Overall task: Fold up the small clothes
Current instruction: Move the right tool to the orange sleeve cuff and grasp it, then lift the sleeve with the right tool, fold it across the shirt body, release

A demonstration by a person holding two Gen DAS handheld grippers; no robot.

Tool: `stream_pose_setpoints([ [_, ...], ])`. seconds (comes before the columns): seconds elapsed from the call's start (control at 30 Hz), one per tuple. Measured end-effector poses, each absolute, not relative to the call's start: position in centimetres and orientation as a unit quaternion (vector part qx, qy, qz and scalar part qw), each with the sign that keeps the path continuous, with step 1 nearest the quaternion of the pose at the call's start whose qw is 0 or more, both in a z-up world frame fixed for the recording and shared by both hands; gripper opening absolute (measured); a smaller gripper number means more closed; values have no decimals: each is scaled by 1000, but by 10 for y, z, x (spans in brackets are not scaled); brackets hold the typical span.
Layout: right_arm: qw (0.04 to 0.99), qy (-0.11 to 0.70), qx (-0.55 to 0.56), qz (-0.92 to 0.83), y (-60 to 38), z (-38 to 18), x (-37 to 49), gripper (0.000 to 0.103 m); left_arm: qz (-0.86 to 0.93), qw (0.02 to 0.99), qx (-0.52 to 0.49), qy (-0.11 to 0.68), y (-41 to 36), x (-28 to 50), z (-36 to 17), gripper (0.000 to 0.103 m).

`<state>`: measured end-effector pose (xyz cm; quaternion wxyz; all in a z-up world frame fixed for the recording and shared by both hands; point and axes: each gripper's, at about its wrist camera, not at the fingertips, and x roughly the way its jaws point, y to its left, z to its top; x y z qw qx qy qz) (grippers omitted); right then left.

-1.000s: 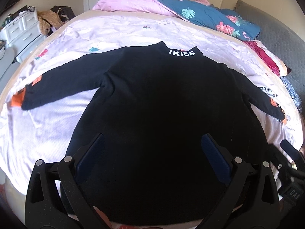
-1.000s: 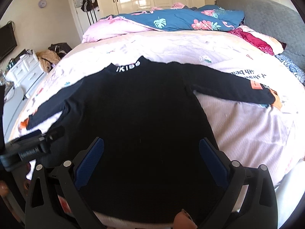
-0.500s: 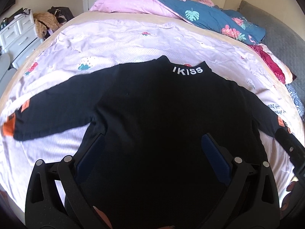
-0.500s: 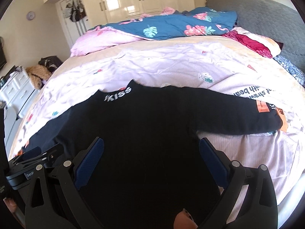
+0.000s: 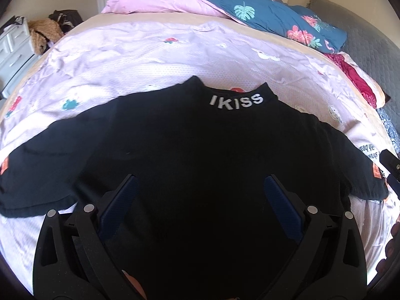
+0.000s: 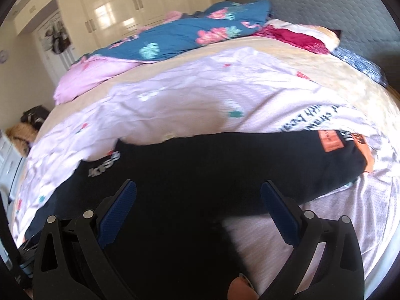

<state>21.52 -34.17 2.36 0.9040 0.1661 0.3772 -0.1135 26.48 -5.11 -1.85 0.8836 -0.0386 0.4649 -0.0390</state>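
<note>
Black top: spread flat on lilac printed sheet, filling centre of left view; white "IKISS" collar lettering upper centre; sleeves out to left and right frame edges.
Left gripper: jaws released, wide apart, over top's body, lower centre.
Right gripper: jaws released, wide apart, over top near sleeve with orange patch, right of frame.
Blue floral quilt: upper right.

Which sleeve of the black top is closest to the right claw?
The black top's own right-hand sleeve, the one with the orange patch beside the printed writing on the sheet. It stretches just ahead of the open right claw; the other sleeve lies far left.
</note>
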Motion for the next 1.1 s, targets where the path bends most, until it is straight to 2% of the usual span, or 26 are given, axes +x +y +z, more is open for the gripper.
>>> stream_pose_setpoints([
  [0.53, 828, 372, 308, -285, -488, -34, 178, 99, -86, 876, -15, 475, -90, 282, -42, 95],
  [0.87, 785, 349, 403, -316, -552, -67, 169, 98, -90, 873, -5, 480, -95, 281, -51, 95],
  [0.93, 783, 329, 421, -319, -564, -71, 169, 88, -88, 872, -8, 481, -93, 280, -52, 95],
  [0.97, 782, 325, 419, -328, -566, -71, 169, 77, -89, 872, -11, 482, -91, 280, -51, 95],
  [1.07, 783, 297, 437, -327, -577, -71, 163, 28, -91, 875, -24, 474, -87, 279, -43, 95],
  [1.1, 785, 289, 446, -318, -579, -71, 160, 19, -92, 877, -26, 471, -85, 278, -40, 95],
])
